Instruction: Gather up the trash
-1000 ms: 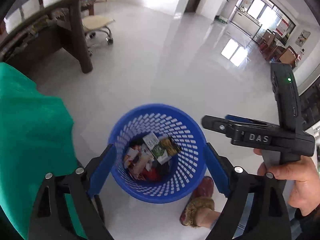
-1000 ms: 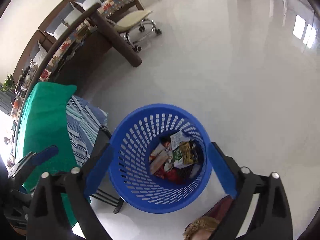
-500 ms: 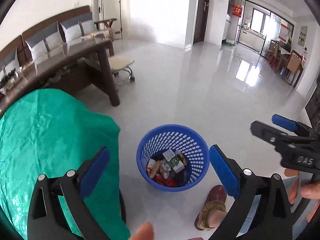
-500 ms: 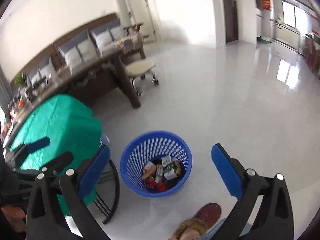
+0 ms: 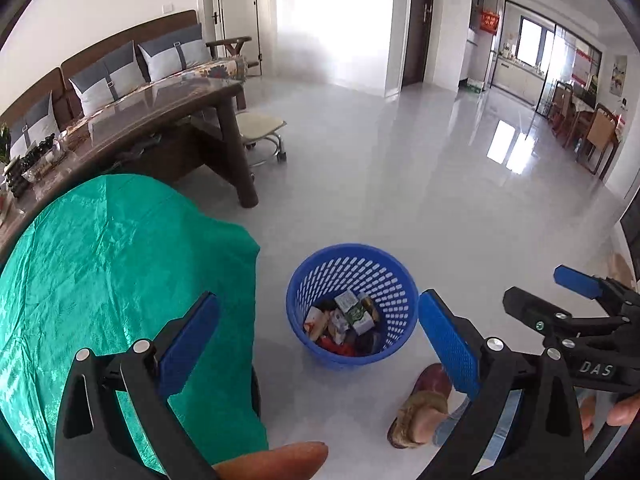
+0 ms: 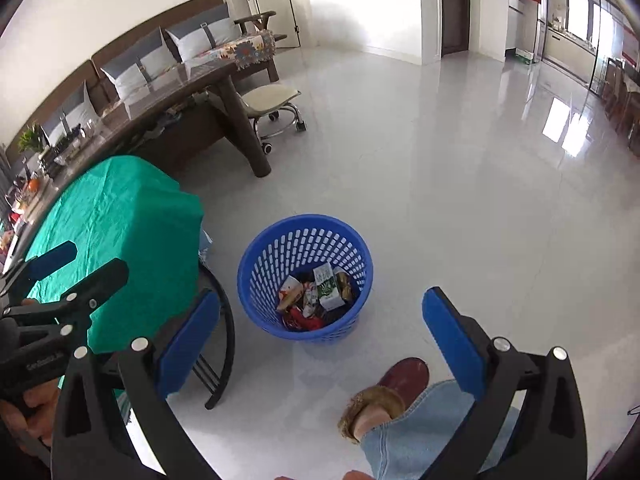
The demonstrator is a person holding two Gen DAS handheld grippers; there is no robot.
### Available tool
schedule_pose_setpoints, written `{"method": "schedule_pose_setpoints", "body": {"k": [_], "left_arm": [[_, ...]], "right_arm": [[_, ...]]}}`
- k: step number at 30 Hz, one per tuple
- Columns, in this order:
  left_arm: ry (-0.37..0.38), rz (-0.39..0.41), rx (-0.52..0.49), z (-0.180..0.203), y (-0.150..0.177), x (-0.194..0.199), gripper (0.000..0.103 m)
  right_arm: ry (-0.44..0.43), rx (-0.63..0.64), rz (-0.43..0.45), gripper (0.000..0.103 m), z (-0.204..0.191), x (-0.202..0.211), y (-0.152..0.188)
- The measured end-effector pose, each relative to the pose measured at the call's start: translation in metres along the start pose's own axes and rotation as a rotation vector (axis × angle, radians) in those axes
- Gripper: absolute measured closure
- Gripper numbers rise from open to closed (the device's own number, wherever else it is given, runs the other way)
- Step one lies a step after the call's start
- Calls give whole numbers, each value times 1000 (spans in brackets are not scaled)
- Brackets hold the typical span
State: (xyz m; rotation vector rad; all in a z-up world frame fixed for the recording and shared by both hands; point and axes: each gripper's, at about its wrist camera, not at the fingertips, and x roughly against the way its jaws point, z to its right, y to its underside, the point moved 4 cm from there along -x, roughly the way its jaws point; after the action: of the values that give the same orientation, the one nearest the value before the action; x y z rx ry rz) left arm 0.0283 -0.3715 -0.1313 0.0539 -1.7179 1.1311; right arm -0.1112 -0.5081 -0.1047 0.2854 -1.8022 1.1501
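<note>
Both wrist cams look down from standing height, side by side, sharing the blue basket [image 5: 352, 280] [image 6: 306, 236] and floor.

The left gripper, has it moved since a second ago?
Yes. The left gripper has risen away from the blue basket, which now looks smaller below, by the green cloth.

We hold the left tool [image 5: 318, 344] out in front, its blue pads spread wide and nothing between them. Our right tool [image 6: 322, 338] sits level beside it, jaws just as wide, gripping nothing. From the left camera we see the right tool [image 5: 576, 300] off to the side, our fingers [image 5: 622, 410] curled under its handle. Our left hand [image 6: 28, 412] wraps the other handle.
</note>
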Motion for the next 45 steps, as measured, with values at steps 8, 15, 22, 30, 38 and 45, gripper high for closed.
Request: {"method": "schedule_pose_setpoints", "body": {"k": [8, 15, 22, 30, 38, 45], "left_arm": [[-3, -83, 31, -12, 9, -9, 5], [-22, -106, 42, -18, 8, -14, 5], [-24, -122, 35, -15, 9, -18, 5], [-31, -125, 23, -13, 8, -20, 5], [-36, -129, 17, -11, 8, -21, 5], [-38, -130, 16, -11, 8, -22, 5]], "right_arm": [[11, 26, -55, 5, -9, -3, 9], [24, 37, -59, 5, -13, -2, 10], [27, 39, -62, 5, -14, -1, 9], [27, 40, -64, 5, -15, -1, 9], [28, 42, -64, 5, -15, -1, 9], [27, 42, -64, 5, -14, -2, 8]]}}
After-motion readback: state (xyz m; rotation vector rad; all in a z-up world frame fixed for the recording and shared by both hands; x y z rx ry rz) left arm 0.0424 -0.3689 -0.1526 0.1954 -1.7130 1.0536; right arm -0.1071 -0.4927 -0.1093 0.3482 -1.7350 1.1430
